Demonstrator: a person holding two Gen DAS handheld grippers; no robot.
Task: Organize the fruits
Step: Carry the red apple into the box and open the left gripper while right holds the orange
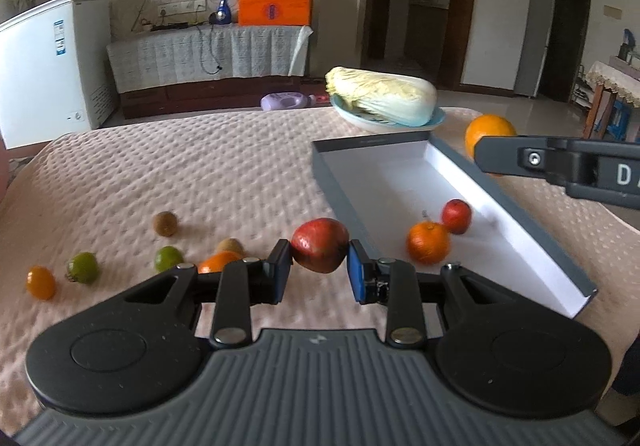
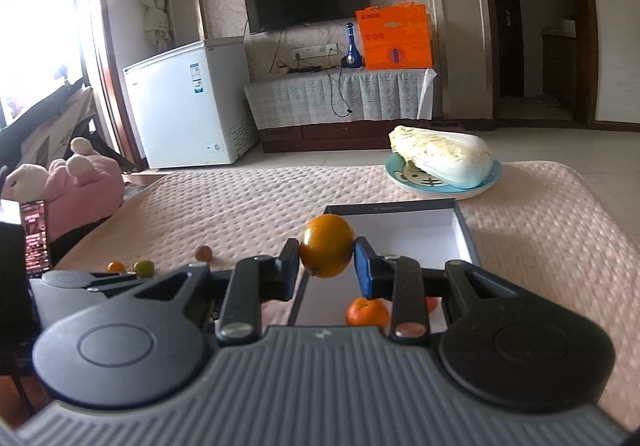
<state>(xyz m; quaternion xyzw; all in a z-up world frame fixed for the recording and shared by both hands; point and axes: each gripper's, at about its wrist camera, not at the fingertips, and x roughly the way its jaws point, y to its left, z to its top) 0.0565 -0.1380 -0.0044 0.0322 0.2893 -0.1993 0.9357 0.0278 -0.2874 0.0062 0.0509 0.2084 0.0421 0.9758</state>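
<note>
Over the bed (image 1: 200,166), the left gripper (image 1: 319,270) jaws clamp an apple (image 1: 320,244) beside the box (image 1: 400,182), the right gripper (image 2: 327,260), lettered "D", grips an orange (image 2: 327,245).

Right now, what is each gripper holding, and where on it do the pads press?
The left gripper pinches a red apple across its sides; the right gripper pinches an orange across its sides.
</note>
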